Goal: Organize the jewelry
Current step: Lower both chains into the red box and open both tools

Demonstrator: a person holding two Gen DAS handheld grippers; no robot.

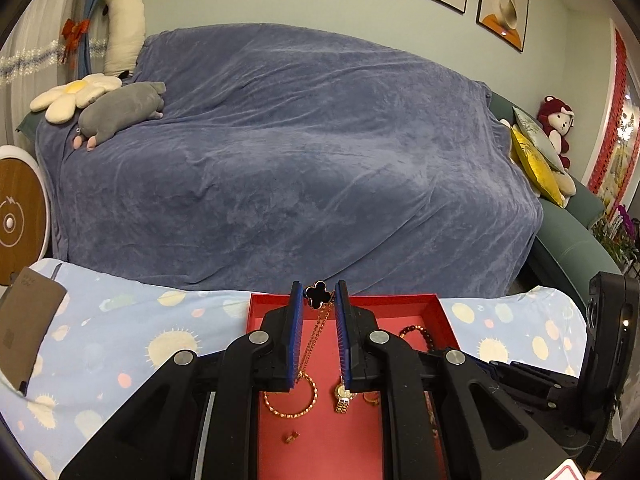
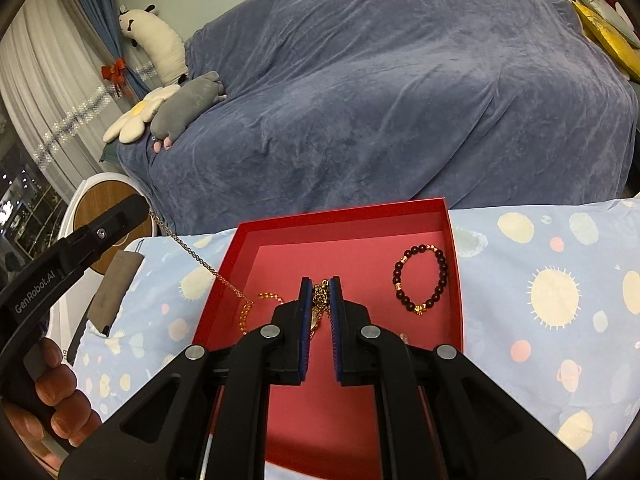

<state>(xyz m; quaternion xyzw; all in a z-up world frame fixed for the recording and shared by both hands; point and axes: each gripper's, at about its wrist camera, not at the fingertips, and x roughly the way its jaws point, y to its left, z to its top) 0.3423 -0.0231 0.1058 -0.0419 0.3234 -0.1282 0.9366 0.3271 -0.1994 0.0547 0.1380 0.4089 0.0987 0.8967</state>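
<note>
Between my left tool's (image 1: 319, 300) blue pads sits a black clover pendant (image 1: 319, 295), right at the tips; the pads stand nearly closed on it, and its gold chain (image 1: 316, 340) hangs down between them toward the red box (image 1: 436, 312) below. From the right wrist view that same chain (image 2: 192, 256) runs taut from the left tool (image 2: 120, 216), over the box's near-left wall, down to my right tool (image 2: 320, 286). My right tool is almost fully closed, pinching a bunched clump of gold chain at its tips, just above the box floor.

Under the left tool, on the red floor, a gold bangle (image 1: 292, 398) lies just left of a small gold watch (image 1: 342, 396), with a tiny gold piece (image 1: 291, 437) nearer the camera. To the right of my right tool, apart from it, a dark beaded bracelet (image 2: 420, 278) lies flat by the box's right wall.

The box rests on a worktop covered in a pale blue cloth with sun and planet prints (image 2: 552, 292). Beyond it stands a sofa draped in a blue blanket (image 1: 300, 152).
</note>
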